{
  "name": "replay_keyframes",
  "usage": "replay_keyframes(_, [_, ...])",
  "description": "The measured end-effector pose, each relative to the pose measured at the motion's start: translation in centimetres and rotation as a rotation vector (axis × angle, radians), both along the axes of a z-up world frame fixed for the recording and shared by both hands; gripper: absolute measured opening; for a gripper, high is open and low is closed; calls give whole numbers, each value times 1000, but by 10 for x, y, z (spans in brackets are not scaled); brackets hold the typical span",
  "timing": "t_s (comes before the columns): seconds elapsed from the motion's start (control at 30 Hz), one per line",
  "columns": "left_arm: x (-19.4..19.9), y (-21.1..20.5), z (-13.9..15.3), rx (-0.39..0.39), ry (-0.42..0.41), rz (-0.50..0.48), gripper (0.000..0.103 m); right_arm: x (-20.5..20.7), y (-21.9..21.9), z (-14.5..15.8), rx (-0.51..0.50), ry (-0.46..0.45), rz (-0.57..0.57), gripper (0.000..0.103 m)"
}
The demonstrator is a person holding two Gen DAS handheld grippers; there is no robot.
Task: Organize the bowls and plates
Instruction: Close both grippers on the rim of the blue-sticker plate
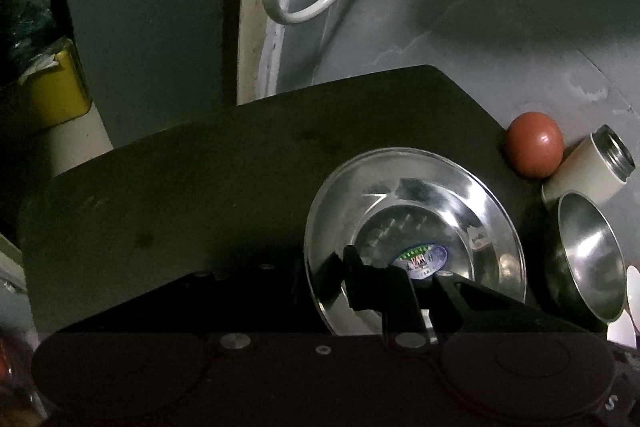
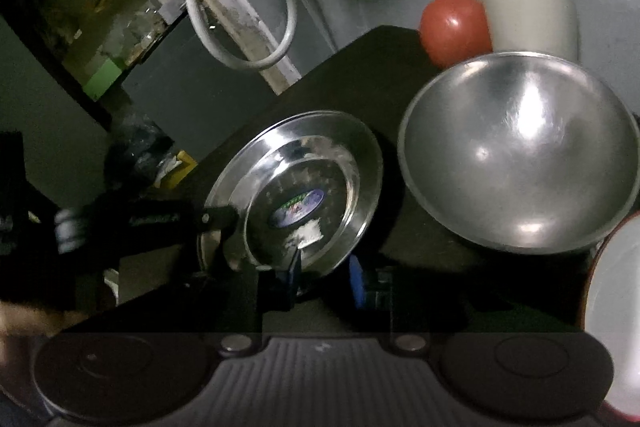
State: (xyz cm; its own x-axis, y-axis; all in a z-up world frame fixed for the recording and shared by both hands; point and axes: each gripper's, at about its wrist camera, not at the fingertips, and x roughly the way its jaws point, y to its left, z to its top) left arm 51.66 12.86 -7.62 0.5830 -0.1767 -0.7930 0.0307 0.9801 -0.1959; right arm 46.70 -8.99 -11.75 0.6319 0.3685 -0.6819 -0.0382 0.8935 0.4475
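Steel everywhere: the round shiny steel plate lies on the dark desk, left gripper jaws pinched on its rim, right gripper jaws narrowed astride its edge, contact unclear. Deep steel bowl sits beside, unstacked; sorting looks barely begun.

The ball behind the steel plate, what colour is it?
Reddish-orange, glossy ball; clearest in the right wrist view, beside the cream flask.
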Motion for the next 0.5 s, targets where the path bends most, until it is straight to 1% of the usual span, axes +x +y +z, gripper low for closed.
replay_keyframes(0.13, [-10, 2, 2, 5, 1, -1, 23, 2, 3, 1, -22, -5, 3, 28])
replay_keyframes(0.2, [-14, 4, 1, 2, 1, 4, 23, 0, 5, 2, -28, -9, 3, 25])
replay_keyframes(0.5, [-54, 7, 4, -19, 4, 8, 23, -30, 13, 6, -91, -32, 57, 25])
